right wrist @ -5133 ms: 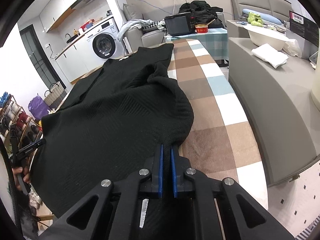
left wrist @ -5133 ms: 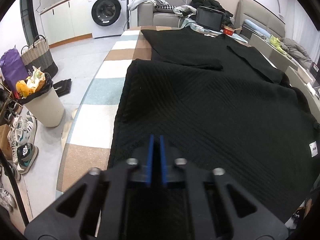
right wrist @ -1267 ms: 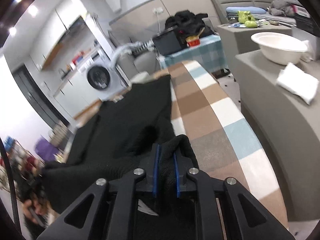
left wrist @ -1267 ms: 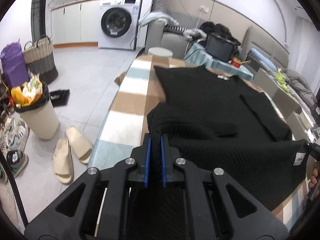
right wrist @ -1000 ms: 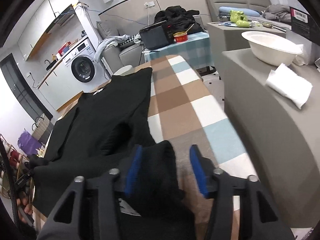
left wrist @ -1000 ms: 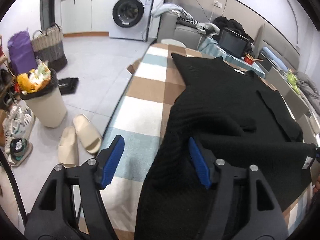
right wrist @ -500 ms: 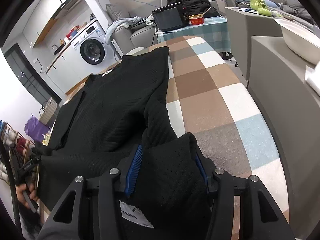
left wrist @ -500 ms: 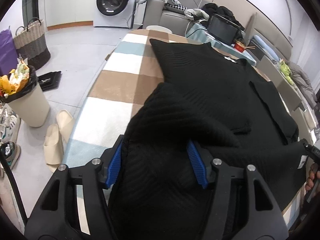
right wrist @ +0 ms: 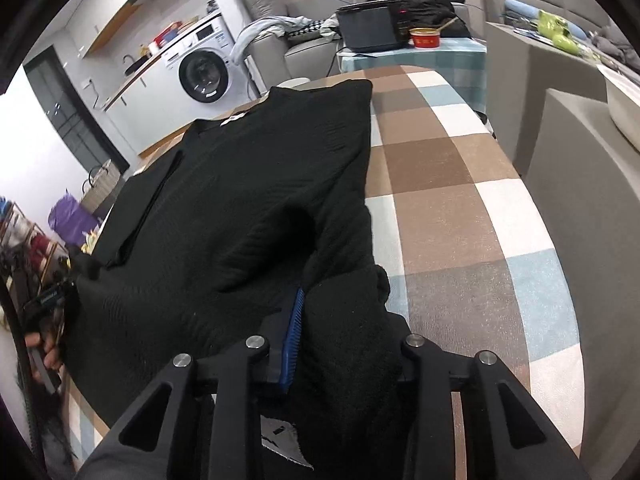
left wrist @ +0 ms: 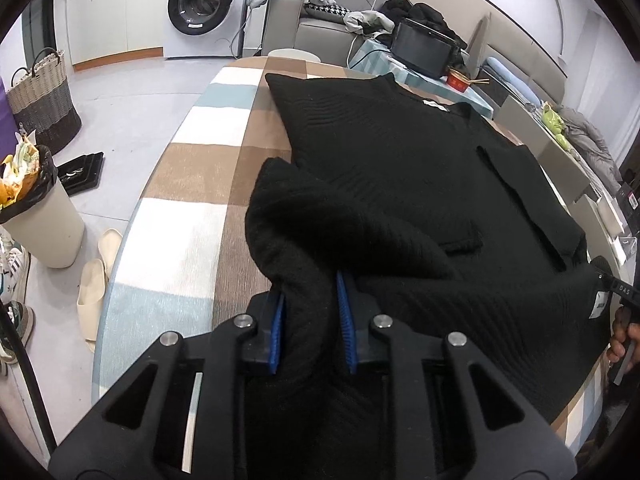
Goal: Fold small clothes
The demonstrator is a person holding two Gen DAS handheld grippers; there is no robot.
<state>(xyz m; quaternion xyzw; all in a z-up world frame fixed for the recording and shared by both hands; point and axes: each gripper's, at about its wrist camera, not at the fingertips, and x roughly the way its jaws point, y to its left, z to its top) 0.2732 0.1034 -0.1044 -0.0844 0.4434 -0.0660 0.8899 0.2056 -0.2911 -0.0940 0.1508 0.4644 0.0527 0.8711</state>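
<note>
Between left gripper (left wrist: 310,312) pads, partly open w/ black sweater (left wrist: 400,168) bunched inside; right gripper (right wrist: 340,328) likewise open around a fold. Sweater lies spread on checkered table (right wrist: 440,184).

The sweater (left wrist: 400,168) is lying spread along the bench (left wrist: 192,184), its near hem bunched up and sitting between the fingers of the left hand-held gripper (left wrist: 310,320). The right hand-held gripper (right wrist: 340,336) is sitting at the opposite near corner, with cloth heaped over one finger. On the floor left of the bench, a bin (left wrist: 40,216) is standing beside a pair of slippers (left wrist: 98,276), with a basket (left wrist: 40,96) further back. A washing machine (left wrist: 202,6) is standing beyond the bench's far end, with a sofa (left wrist: 320,30) to its right.
</note>
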